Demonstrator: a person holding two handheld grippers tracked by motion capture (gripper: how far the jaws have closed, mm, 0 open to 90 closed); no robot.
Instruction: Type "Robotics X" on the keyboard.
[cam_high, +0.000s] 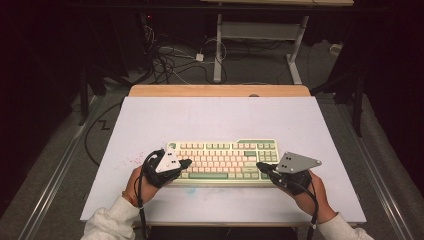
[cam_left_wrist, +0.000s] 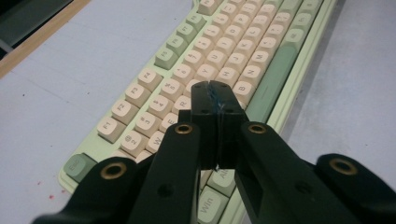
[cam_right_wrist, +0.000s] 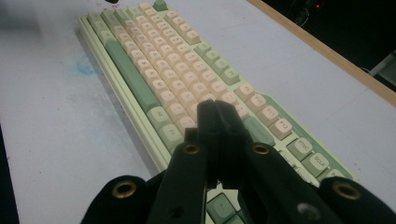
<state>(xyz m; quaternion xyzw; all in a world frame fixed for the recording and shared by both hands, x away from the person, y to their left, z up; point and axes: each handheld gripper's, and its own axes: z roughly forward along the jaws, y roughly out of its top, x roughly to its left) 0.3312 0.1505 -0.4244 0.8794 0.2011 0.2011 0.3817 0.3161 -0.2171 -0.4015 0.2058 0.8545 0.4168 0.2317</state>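
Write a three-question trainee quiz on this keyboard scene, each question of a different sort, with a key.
1. True or false: the left hand-held gripper has its jaws shut.
2. Over which end of the keyboard is the right hand-held gripper? A) left end B) right end C) off the keyboard
3. Fill in: the long space bar is coloured ____.

Key: 1 true; 2 B; 3 green.
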